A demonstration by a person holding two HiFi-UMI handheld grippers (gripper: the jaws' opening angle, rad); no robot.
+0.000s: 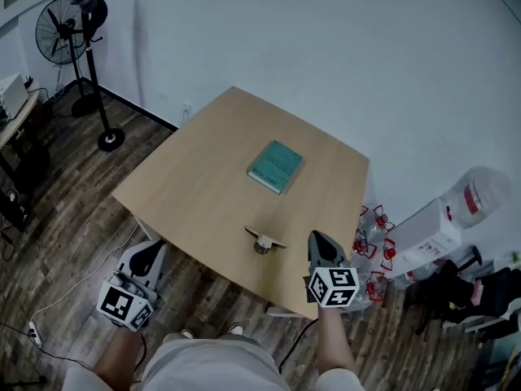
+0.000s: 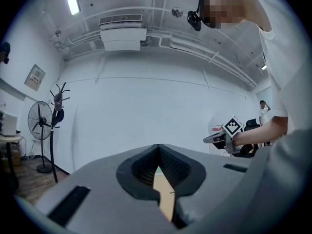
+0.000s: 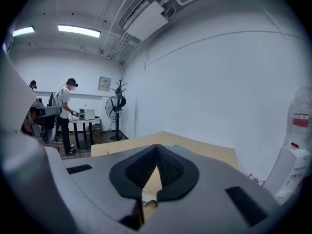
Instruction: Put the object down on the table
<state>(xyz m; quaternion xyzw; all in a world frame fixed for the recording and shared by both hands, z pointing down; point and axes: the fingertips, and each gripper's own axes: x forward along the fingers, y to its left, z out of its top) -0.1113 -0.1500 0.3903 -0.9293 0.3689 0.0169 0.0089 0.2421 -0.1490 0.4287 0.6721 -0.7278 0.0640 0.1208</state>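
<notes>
A small grey object with a flat winged top (image 1: pixel 264 240) rests on the wooden table (image 1: pixel 187 190) near its front edge, with nothing touching it. My right gripper (image 1: pixel 323 247) hovers over the front right corner, a short way right of the object; its jaws are shut and empty (image 3: pixel 155 172). My left gripper (image 1: pixel 151 255) hangs below the table's front left edge, over the floor, and its jaws (image 2: pixel 158 172) also look shut with nothing in them. The right gripper (image 2: pixel 226 135) shows in the left gripper view too. A teal book (image 1: pixel 275 166) lies further back on the table.
A standing fan (image 1: pixel 65 27) and a coat stand with a round base (image 1: pixel 110 139) are at the far left. Red-and-clear items (image 1: pixel 374 247), a white box (image 1: pixel 427 235) and a large water bottle (image 1: pixel 480 194) sit right of the table. A person (image 3: pixel 66 116) stands at a desk.
</notes>
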